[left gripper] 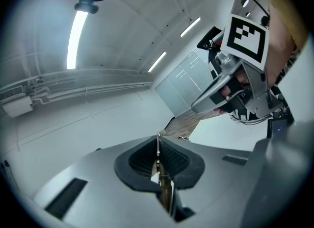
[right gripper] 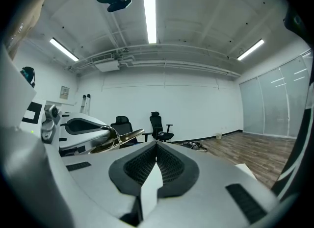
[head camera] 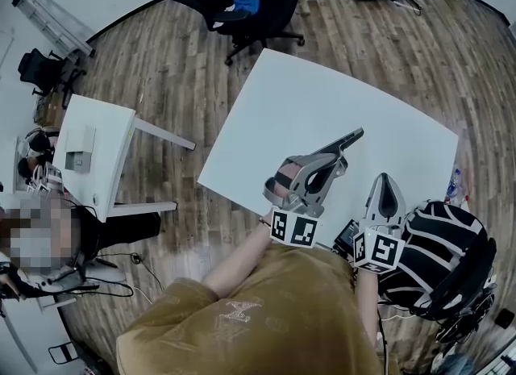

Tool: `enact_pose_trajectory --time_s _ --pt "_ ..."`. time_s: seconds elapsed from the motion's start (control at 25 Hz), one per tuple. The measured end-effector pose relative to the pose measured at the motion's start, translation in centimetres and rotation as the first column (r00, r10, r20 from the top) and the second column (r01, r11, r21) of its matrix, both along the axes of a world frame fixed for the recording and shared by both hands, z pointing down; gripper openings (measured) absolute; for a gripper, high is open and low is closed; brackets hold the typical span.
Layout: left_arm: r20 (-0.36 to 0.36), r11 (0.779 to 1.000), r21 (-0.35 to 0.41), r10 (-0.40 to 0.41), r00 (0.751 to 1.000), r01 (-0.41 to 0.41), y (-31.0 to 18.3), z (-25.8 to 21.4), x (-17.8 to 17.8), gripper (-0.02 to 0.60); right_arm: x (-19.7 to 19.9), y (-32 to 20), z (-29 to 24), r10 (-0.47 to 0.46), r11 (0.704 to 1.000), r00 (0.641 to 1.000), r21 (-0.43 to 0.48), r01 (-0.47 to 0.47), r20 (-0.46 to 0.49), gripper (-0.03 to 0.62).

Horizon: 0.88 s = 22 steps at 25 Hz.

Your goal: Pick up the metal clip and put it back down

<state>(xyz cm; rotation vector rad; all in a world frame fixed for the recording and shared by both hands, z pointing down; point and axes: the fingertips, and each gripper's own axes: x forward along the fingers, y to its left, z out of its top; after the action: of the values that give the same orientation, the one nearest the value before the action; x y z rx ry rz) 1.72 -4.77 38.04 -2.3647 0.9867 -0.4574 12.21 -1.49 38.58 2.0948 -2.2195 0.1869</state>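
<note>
Clearly the left hand-held gripper (head camera: 353, 135), mid-frame in the head view, is clamped tight on the one metal clip (right gripper: 122, 137), held above the single white desk (head camera: 322, 91). The clip looks thin, stiff, light and probably slick, so its flat end seems the best hold. The right hand-held gripper (head camera: 384, 180), second of two, is closed and empty.

The clip (right gripper: 122, 137), thin brassy metal with a spring, is held pinched edge-on between the left tongs (left gripper: 158, 146).

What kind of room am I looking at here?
Most likely an office or lab workroom: white tables on a wood floor, wheeled office chairs, and strip lights on a plain ceiling.
</note>
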Motion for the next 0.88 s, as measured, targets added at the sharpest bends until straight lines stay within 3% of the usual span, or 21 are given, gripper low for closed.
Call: enact_pose_trajectory --time_s 0.88 --pt "-0.008 1.000 0.000 -0.003 1.000 0.003 -0.15 0.23 -0.13 0.011 0.25 -0.09 0.55 -0.005 1.000 1.000 -0.008 0.005 -0.002 0.008"
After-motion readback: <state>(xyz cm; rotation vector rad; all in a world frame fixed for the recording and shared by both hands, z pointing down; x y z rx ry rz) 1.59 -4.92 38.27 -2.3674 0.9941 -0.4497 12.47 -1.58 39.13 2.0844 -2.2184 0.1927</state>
